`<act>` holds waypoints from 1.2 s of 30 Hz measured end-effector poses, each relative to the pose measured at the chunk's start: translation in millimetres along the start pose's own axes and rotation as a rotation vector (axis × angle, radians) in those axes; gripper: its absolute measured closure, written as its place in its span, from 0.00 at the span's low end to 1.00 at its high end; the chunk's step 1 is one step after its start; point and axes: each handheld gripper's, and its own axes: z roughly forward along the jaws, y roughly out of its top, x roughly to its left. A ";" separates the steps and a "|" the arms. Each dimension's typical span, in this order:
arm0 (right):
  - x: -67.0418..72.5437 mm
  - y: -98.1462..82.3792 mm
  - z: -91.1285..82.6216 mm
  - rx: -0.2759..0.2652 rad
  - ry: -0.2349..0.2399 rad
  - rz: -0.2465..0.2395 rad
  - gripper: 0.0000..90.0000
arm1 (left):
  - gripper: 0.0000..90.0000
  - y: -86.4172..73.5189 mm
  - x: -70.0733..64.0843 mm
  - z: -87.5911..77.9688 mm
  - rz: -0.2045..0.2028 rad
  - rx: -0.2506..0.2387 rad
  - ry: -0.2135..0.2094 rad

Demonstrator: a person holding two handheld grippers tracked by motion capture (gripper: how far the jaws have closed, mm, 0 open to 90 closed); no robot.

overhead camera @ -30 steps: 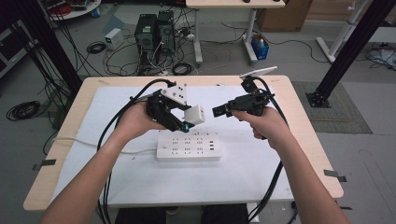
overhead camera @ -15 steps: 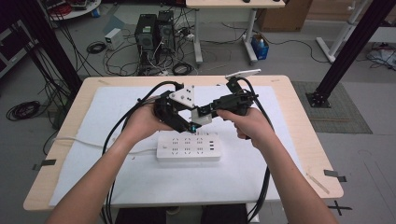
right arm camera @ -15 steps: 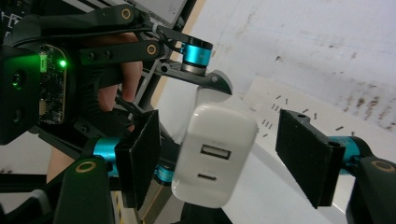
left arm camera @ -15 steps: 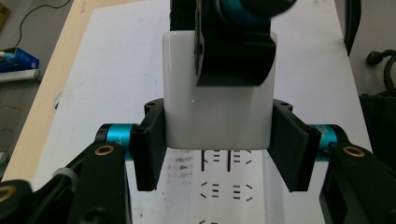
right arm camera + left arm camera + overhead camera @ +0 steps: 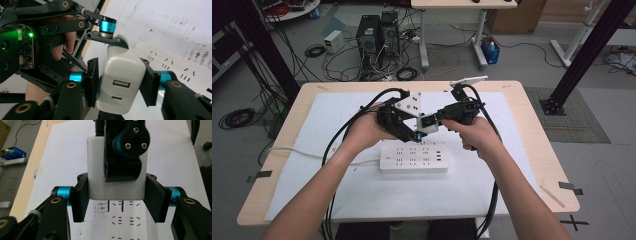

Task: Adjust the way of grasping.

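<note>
A white USB charger [image 5: 427,128] hangs just above a white power strip [image 5: 413,157] on the mat. My left gripper [image 5: 414,131] is shut on the charger's sides [image 5: 96,170], its two prongs pointing down at the strip's sockets [image 5: 125,222]. My right gripper [image 5: 429,121] comes in from the right. Its jaws have just been closing, and they now press on the charger [image 5: 122,67] from both sides, with the USB ports facing its camera. In its own view the right gripper [image 5: 121,85] is level with the ports. One right jaw crosses the charger's face in the left gripper view.
The strip's white cord [image 5: 297,151] runs left across the white mat [image 5: 337,110] on the wooden table [image 5: 542,150]. Black cables [image 5: 337,145] trail from both grippers toward the near edge. Computers [image 5: 377,35] and wires sit on the floor beyond.
My right gripper has moved left to the charger and its jaws have closed onto it. The left hand and the charger have stayed in place.
</note>
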 end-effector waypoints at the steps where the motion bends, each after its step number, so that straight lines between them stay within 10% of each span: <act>1: -0.3 -0.1 0.3 0.003 0.001 0.000 0.62 | 0.47 0.1 0.0 0.2 0.002 0.000 0.003; 22: 3.6 1.3 -9.4 -0.055 -0.055 -0.058 0.69 | 0.26 -1.3 -2.1 -10.7 -0.039 0.061 0.139; 36: 2.2 3.2 -64.3 -0.064 -0.371 -0.170 0.69 | 0.21 -45.8 12.4 -56.8 -0.243 0.279 0.133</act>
